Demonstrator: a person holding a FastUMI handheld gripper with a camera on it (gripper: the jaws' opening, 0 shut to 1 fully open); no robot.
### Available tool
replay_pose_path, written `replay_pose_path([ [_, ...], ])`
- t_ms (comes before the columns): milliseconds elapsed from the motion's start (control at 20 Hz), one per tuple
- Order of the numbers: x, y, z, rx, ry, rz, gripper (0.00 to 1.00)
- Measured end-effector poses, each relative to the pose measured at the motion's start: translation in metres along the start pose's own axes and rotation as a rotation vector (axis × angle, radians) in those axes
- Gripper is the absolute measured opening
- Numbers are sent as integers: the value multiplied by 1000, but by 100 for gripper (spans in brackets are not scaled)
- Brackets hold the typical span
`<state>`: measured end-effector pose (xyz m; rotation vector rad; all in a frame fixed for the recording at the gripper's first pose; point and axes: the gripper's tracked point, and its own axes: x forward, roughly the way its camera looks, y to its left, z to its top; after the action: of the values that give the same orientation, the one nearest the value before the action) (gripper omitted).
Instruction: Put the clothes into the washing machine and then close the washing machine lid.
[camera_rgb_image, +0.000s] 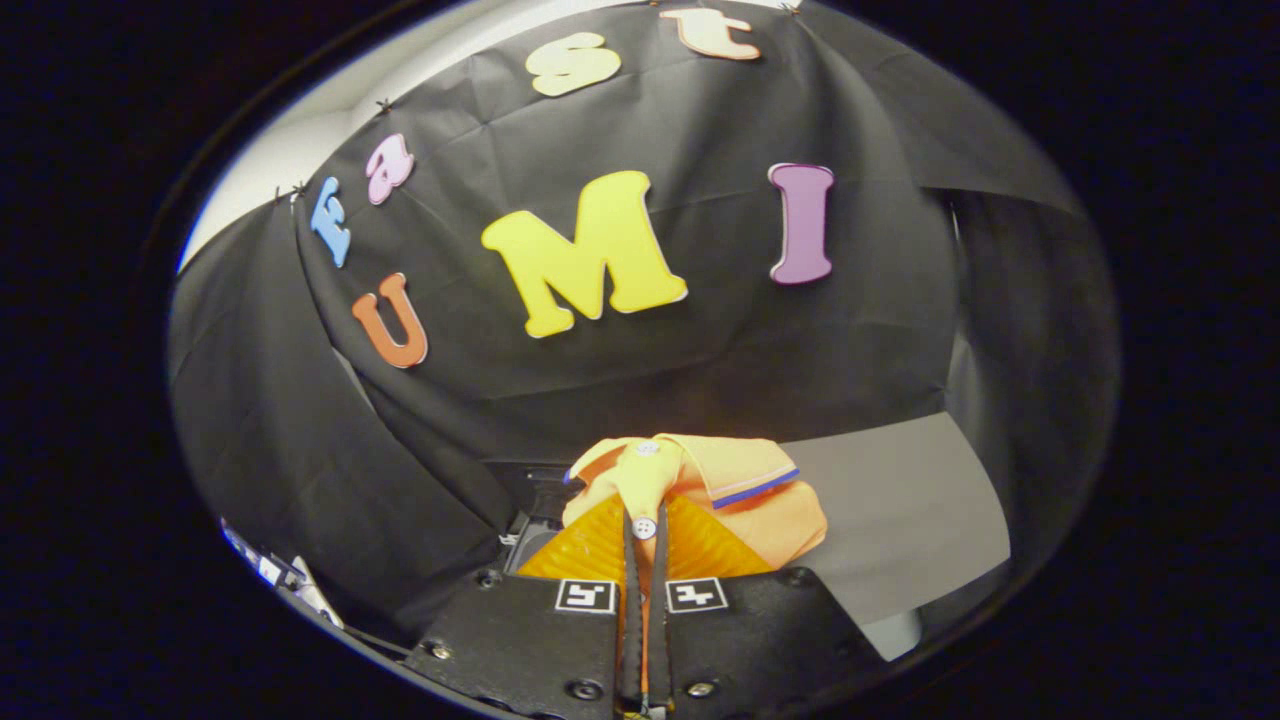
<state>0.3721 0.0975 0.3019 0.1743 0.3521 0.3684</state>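
Note:
An orange shirt (745, 490) with a blue-edged collar and white buttons is bunched up right at my fingers. My gripper (645, 545) is shut on the shirt's button placket, and the cloth is pinched between the two fingers. The garment hangs lifted in front of the black cloth wall. A grey flat surface (900, 510) lies beyond the shirt to its right; whether it belongs to the washing machine is unclear.
The black cloth wall (400, 480) closes off the space ahead and to the left. A dark object (545, 495) sits low, just left of the shirt. Some white items (285, 575) lie at the far lower left.

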Motion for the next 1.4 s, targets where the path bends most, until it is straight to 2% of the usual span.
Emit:
replay_pose_path([
  [400,28,115,-27,-6,66,108,6],
  [650,66,152,-63,-10,172,137,6],
  [1000,141,165,-123,-10,356,118,6],
  [1400,218,160,-167,21,524,67,6],
])
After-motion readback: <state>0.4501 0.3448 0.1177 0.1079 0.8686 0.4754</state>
